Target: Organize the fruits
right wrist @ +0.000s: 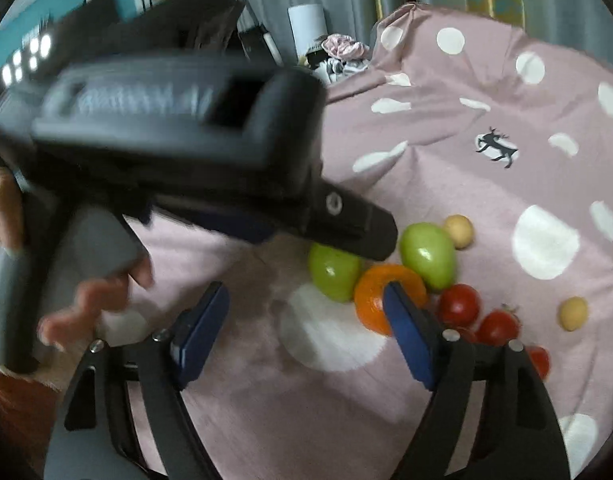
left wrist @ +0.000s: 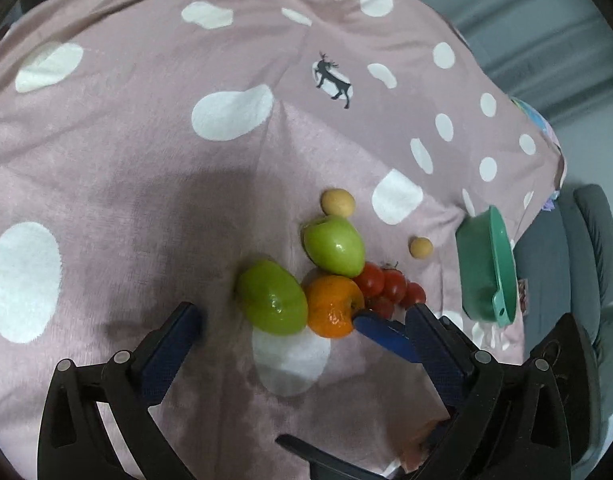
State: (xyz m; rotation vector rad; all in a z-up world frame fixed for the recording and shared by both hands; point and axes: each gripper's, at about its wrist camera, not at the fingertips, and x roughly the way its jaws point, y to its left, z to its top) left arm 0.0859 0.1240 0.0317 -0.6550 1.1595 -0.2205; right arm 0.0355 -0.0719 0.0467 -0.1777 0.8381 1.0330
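- The left gripper (left wrist: 306, 320) has its blue-padded fingers (left wrist: 174, 344) spread wide, holding nothing, low over the cloth with the fruit pile just ahead of the tips.
- The right gripper (right wrist: 306, 312) is likewise splayed and empty; its right finger pad (right wrist: 406, 332) sits in front of the orange (right wrist: 370, 296), though contact cannot be told.
- In the right wrist view the left gripper's black body crosses the upper left, blurred, tilted down toward the fruit, with the person's left hand (right wrist: 86, 304) curled around its grey handle.
- The orange (left wrist: 332, 306) lies at the centre of the cluster, touching a green apple (left wrist: 272, 298) on its left and a second green apple (left wrist: 334, 244) behind it.
- Red tomatoes (left wrist: 390, 286) bunch just right of the orange.
- A small yellow fruit (left wrist: 337, 202) rests against the far apple; another yellow fruit (left wrist: 421, 247) lies apart to the right.
- A green bowl (left wrist: 486, 264) stands tipped on its side near the cloth's right edge.
- Everything rests on a pink cloth (left wrist: 146, 140) with white dots and a deer print.
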